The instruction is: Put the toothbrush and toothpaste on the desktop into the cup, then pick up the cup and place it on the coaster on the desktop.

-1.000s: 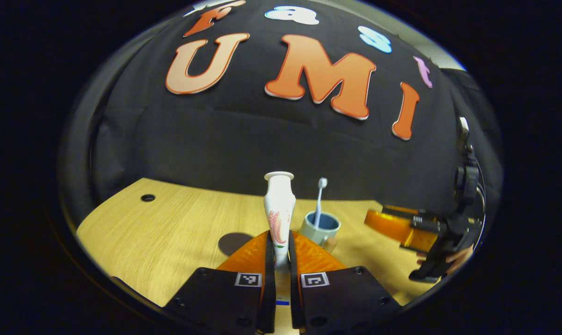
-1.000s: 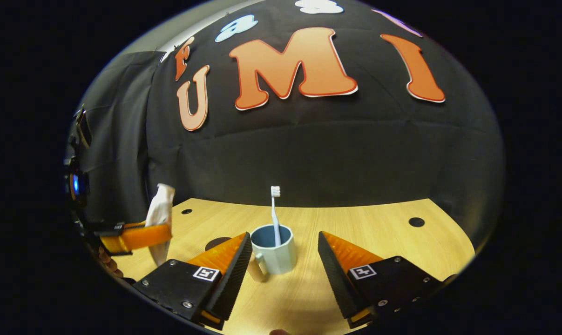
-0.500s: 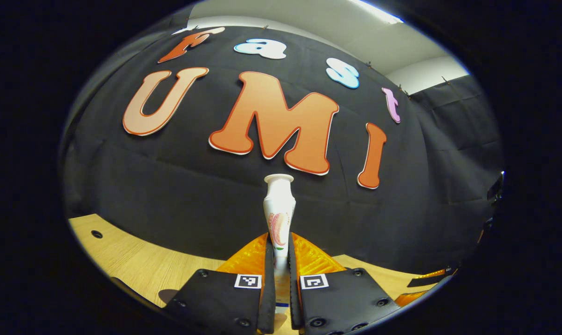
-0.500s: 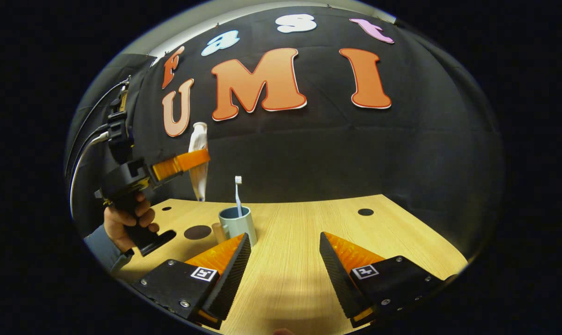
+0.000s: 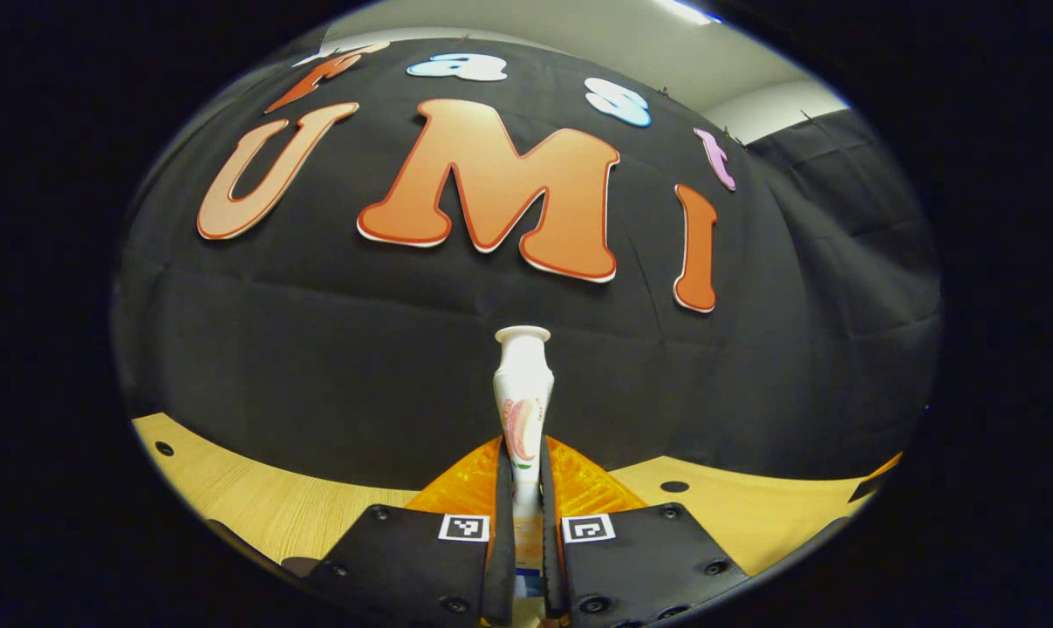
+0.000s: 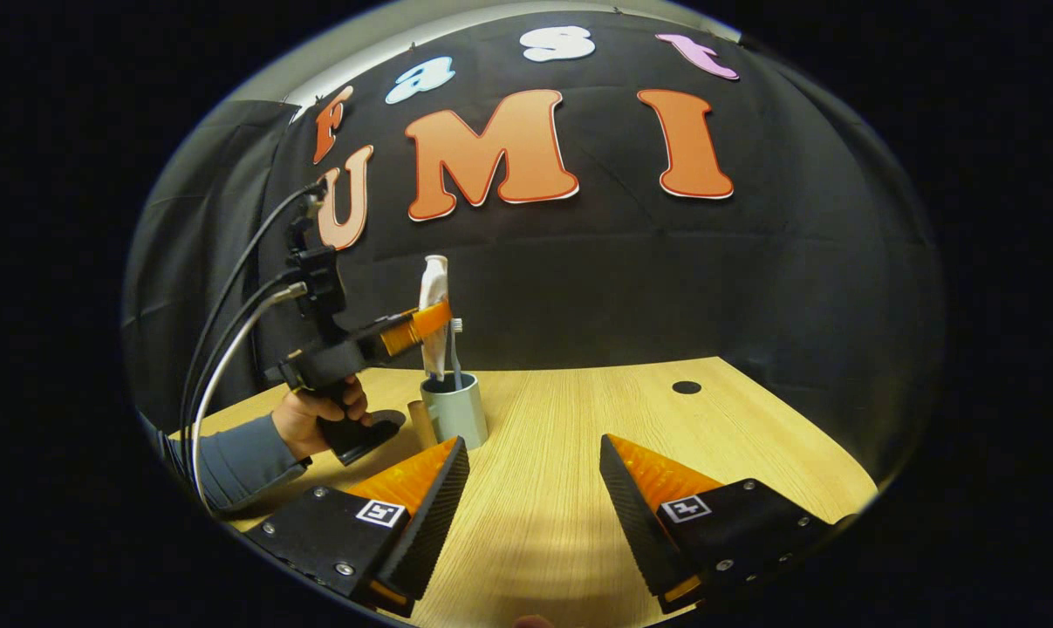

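Two grippers, left gripper clamping upright toothpaste above cup holding toothbrush, right gripper spread wide over desktop.

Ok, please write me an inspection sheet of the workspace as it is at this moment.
Surface: light wooden desktop with round holes.
Job's things: white toothpaste tube held upright above the pale blue-grey cup; white toothbrush standing in the cup; dark round coaster left of the cup.
Clutter: nothing seen.
Grippers: left gripper, jaws pressed on the tube; right gripper, jaws wide apart, holding nothing.
Cables: dark cables arching from the left gripper.
Surroundings: black cloth wall.
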Tool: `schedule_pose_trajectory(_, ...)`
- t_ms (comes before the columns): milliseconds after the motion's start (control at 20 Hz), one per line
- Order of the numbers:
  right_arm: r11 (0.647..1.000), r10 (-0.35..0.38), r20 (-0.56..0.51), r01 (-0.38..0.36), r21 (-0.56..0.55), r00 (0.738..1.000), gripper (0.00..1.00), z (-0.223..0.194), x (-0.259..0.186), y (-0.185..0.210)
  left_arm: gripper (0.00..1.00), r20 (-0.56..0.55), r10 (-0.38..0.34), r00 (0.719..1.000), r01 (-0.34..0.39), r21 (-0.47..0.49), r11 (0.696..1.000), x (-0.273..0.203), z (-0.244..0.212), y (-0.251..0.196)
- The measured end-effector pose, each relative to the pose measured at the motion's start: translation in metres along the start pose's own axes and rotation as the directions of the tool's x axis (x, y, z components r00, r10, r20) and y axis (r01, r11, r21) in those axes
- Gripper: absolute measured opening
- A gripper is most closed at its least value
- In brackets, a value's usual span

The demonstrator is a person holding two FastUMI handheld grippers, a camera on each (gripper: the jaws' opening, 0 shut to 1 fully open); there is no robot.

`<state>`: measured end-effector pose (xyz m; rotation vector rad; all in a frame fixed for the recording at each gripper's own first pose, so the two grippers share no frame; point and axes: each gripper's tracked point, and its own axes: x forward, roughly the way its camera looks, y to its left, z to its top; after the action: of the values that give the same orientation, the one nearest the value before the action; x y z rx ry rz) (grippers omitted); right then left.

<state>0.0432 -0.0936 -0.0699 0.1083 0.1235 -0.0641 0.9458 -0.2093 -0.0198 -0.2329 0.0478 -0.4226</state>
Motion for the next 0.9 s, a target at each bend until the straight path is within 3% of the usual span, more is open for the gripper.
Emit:
schedule_pose_trajectory(250,1.0,-0.001,-0.01,0.001,-0.014,1.0,0.91,-0.003,0.001,0.002,0.18,-0.083,0.001,0.997,0.001,0.018,1.0,0.004,-0.037,-0.001)
schedule_pose_trajectory(350,0.999,-0.001,-0.021,0.0,-0.034,1.0,0.91,-0.004,0.005,0.002,0.24,-0.115,-0.048,0.992,0.049,0.005,0.999,-0.002,-0.041,-0.007)
schedule_pose_trajectory(500,0.999,-0.002,-0.032,0.0,-0.053,0.999,0.91,0.0,0.013,0.007,0.34,-0.142,-0.055,0.988,0.057,0.005,0.998,-0.012,-0.032,-0.004)
schedule_pose_trajectory(550,0.998,0.005,-0.039,-0.007,-0.057,0.999,0.91,-0.001,0.015,0.011,0.5,-0.16,-0.056,0.986,0.059,0.011,0.998,-0.019,-0.028,-0.001)
schedule_pose_trajectory(600,0.998,0.0,-0.054,-0.004,-0.068,0.999,0.91,-0.003,0.019,0.013,0.55,-0.172,-0.05,0.984,0.054,0.019,0.998,-0.027,-0.023,0.005)
schedule_pose_trajectory(750,0.995,0.0,-0.089,-0.009,-0.096,0.996,0.91,-0.003,0.031,0.022,1.0,-0.171,-0.027,0.985,0.028,0.009,1.0,-0.056,0.002,0.018)
schedule_pose_trajectory(900,0.994,0.026,-0.114,-0.038,-0.1,0.993,0.91,0.005,0.048,0.046,1.0,-0.168,0.021,0.985,-0.014,0.047,0.999,-0.084,0.031,0.04)
